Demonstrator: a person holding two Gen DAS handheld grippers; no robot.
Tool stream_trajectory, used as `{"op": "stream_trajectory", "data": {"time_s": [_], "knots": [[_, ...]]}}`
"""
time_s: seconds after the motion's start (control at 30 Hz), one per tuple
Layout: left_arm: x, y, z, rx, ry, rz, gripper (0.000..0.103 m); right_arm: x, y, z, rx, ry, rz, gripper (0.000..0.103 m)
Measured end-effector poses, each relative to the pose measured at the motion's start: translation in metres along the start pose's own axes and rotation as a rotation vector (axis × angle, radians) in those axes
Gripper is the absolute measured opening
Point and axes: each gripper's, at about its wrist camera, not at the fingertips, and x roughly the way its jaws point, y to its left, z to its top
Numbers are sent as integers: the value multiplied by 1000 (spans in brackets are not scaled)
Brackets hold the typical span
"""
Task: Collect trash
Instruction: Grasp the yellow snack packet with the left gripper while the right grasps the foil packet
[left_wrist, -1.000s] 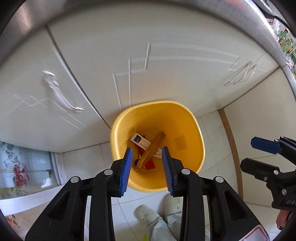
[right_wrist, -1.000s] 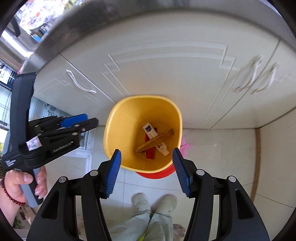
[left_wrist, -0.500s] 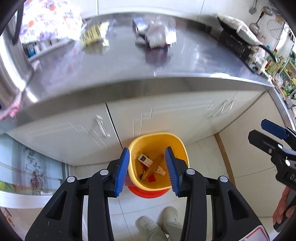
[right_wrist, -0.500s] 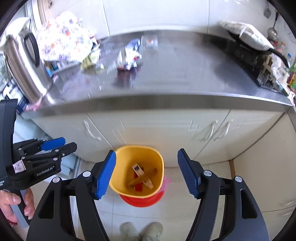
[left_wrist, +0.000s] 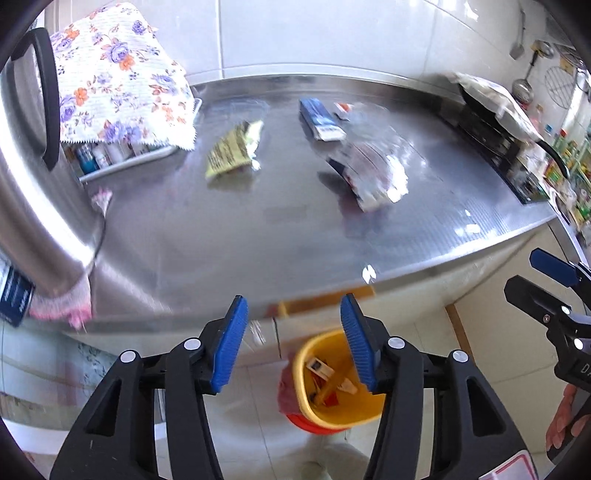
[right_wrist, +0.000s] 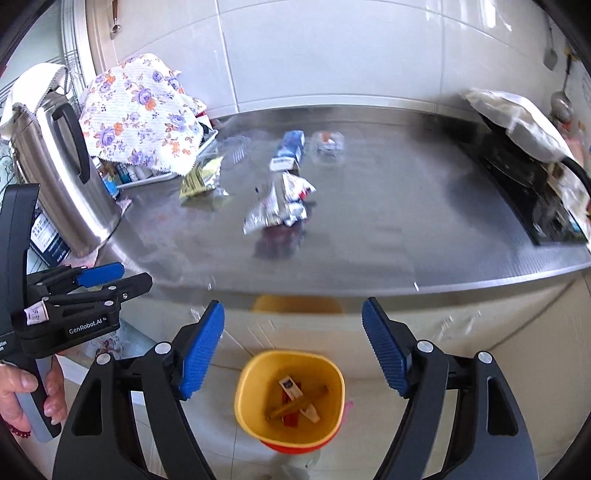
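Claws (left_wrist: 293, 343) (right_wrist: 293, 347) both gape empty; crumpled wrapper (right_wrist: 279, 205) lies lengthwise across counter (right_wrist: 406, 229)

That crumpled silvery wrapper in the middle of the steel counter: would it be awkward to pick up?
Probably a little. The crumpled silver foil wrapper looks thin and creased, so it would likely be light and flop or crush instead of holding its shape. On the smooth stainless steel counter it might slide when nudged. Nothing suggests it would roll or break.
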Motion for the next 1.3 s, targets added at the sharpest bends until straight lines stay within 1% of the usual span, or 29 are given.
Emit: {"op": "stream_trajectory", "data": {"time_s": [0.03,0.1,0.2,0.33,0.47,0.53,0.77,0.93,1.03,1.23,1.3], "knots": [[4,3,6,-5,4,4,57,5,1,6,-1,-1,4,80],[10,10,19,-8,-3,18,61,16,2,20,-3,-11,14,83],[25,23,39,-32,15,25,62,34,2,34,3,1,27,84],[40,34,61,-45,18,38,64,57,5,52,-7,16,38,87],[54,40,83,-25,24,49,65,76,7,65,4,27,50,89],[62,44,94,-21,24,40,66,87,8,73,7,35,48,90],[96,57,134,37,38,19,70,125,10,92,63,64,8,91],[126,63,152,72,69,-5,70,154,10,97,99,101,-33,91],[140,62,156,89,83,-14,70,168,13,97,105,124,-53,91],[163,63,163,110,107,-38,69,183,20,101,87,131,-91,91],[169,64,163,116,112,-40,68,188,22,102,89,140,-87,90]]}}
